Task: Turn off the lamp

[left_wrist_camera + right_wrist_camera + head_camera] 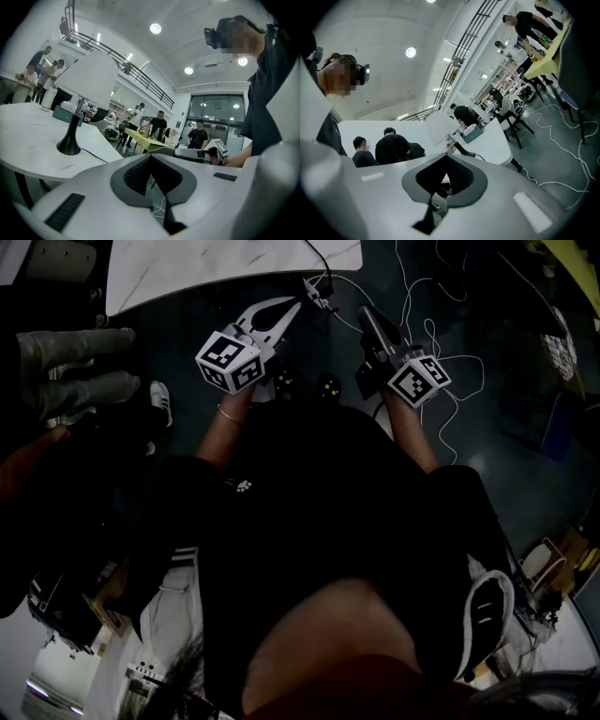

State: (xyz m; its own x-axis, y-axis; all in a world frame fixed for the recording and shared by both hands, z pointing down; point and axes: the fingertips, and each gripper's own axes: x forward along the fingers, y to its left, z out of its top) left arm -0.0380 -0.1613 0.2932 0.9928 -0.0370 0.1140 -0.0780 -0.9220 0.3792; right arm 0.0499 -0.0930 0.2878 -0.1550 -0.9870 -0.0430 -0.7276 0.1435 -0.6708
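The left claw [299, 305] and right claw [364, 311], both closed on nothing, hang off the worktop's [187, 268] edge, well apart from the lamp [87, 86] standing near that edge; we cannot tell if it glows, so this fits reaching for its switch or drawing back.

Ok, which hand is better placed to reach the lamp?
Probably left: the left tool points at the table edge by the cord, with the lamp near in its view; the right tool sits farther off.
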